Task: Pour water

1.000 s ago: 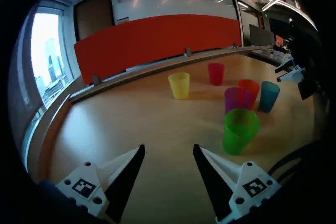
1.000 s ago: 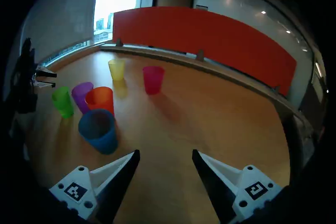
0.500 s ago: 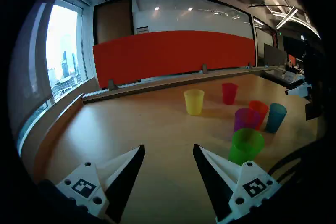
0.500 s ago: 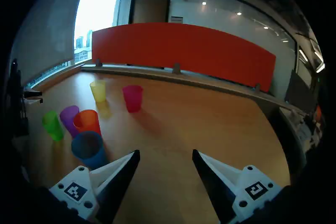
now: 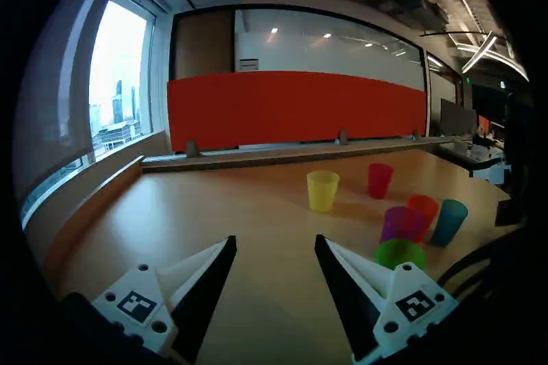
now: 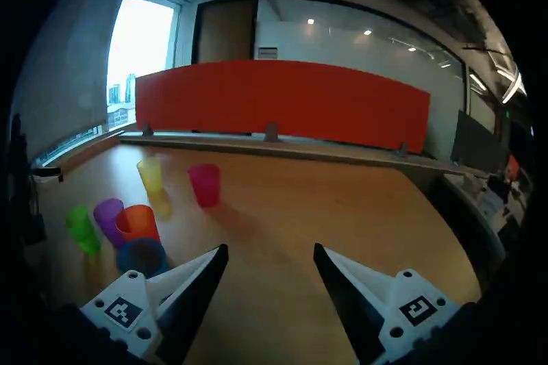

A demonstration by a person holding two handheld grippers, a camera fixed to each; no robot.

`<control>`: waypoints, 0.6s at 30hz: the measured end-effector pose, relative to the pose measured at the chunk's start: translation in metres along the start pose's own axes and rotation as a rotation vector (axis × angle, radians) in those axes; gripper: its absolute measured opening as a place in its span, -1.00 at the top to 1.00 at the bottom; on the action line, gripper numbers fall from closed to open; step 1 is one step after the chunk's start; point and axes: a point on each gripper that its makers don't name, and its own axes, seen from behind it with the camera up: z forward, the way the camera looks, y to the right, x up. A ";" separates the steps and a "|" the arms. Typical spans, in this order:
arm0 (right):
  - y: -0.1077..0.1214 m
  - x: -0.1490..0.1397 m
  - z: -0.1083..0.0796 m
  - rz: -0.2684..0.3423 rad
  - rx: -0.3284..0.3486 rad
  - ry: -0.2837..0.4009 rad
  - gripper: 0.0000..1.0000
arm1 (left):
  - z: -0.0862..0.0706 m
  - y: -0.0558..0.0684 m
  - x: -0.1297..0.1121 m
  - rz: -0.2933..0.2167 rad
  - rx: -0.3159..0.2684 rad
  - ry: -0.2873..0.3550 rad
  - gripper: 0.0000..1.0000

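Observation:
Several coloured plastic cups stand upright on a wooden table (image 5: 226,207). In the left gripper view I see a yellow cup (image 5: 322,190), a red cup (image 5: 380,181), an orange cup (image 5: 423,209), a blue cup (image 5: 449,222), a purple cup (image 5: 403,223) and a green cup (image 5: 399,253) just behind my right finger. My left gripper (image 5: 274,255) is open and holds nothing. In the right gripper view the yellow cup (image 6: 151,174), red cup (image 6: 205,185), orange cup (image 6: 138,223), purple cup (image 6: 108,217), green cup (image 6: 81,228) and blue cup (image 6: 140,257) lie to the left. My right gripper (image 6: 268,259) is open with nothing between its fingers.
A red partition (image 5: 294,108) runs along the table's far edge, with a raised wooden ledge (image 5: 96,197) under the window on the left. The other gripper (image 6: 27,187) shows dimly at the left edge of the right gripper view. Desks (image 5: 479,153) stand beyond the table's right end.
Both grippers have tilted up and drawn back, so the cups sit lower and smaller in each view. The green and blue cups now sit close behind a finger. Both stay open.

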 end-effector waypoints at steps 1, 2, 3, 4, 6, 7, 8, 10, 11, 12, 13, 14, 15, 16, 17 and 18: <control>0.000 0.000 0.000 0.000 -0.005 0.005 -0.93 | 0.001 0.001 0.002 -0.003 -0.001 0.007 -0.69; 0.001 0.000 0.000 -0.001 -0.009 0.010 -0.93 | 0.001 0.002 0.004 -0.005 -0.002 0.013 -0.69; 0.001 0.000 0.001 -0.001 -0.014 0.015 -0.93 | 0.001 0.003 0.006 -0.007 -0.003 0.020 -0.69; 0.002 0.002 0.001 0.003 -0.020 0.023 -0.93 | 0.001 0.003 0.009 -0.009 0.000 0.031 -0.69; 0.003 0.005 0.001 0.011 -0.034 0.041 -0.93 | 0.001 0.004 0.014 -0.013 0.005 0.055 -0.69; 0.003 0.008 0.001 0.017 -0.036 0.053 -0.93 | 0.000 0.006 0.016 -0.016 0.004 0.063 -0.69; 0.003 0.011 0.002 0.024 -0.039 0.067 -0.93 | 0.000 0.007 0.017 -0.019 0.003 0.072 -0.69; 0.003 0.016 0.002 0.037 -0.044 0.092 -0.93 | 0.001 0.009 0.018 -0.026 0.004 0.081 -0.69; 0.002 0.018 0.002 0.044 -0.047 0.106 -0.93 | 0.001 0.010 0.018 -0.029 0.005 0.082 -0.69; 0.002 0.021 0.002 0.050 -0.050 0.119 -0.93 | 0.001 0.011 0.018 -0.032 0.006 0.083 -0.69; 0.002 0.024 0.002 0.052 -0.054 0.133 -0.93 | 0.002 0.011 0.019 -0.033 0.010 0.085 -0.69; 0.002 0.027 0.001 0.055 -0.059 0.149 -0.93 | 0.002 0.011 0.019 -0.034 0.014 0.088 -0.69; 0.001 0.030 0.001 0.056 -0.064 0.163 -0.93 | 0.002 0.011 0.019 -0.034 0.018 0.091 -0.69; 0.001 0.033 0.000 0.054 -0.071 0.177 -0.93 | 0.002 0.010 0.021 -0.037 0.025 0.100 -0.69; 0.001 0.036 0.000 0.051 -0.079 0.193 -0.93 | 0.001 0.009 0.023 -0.040 0.034 0.110 -0.69; 0.001 0.038 -0.001 0.049 -0.086 0.206 -0.93 | 0.000 0.009 0.025 -0.043 0.040 0.119 -0.69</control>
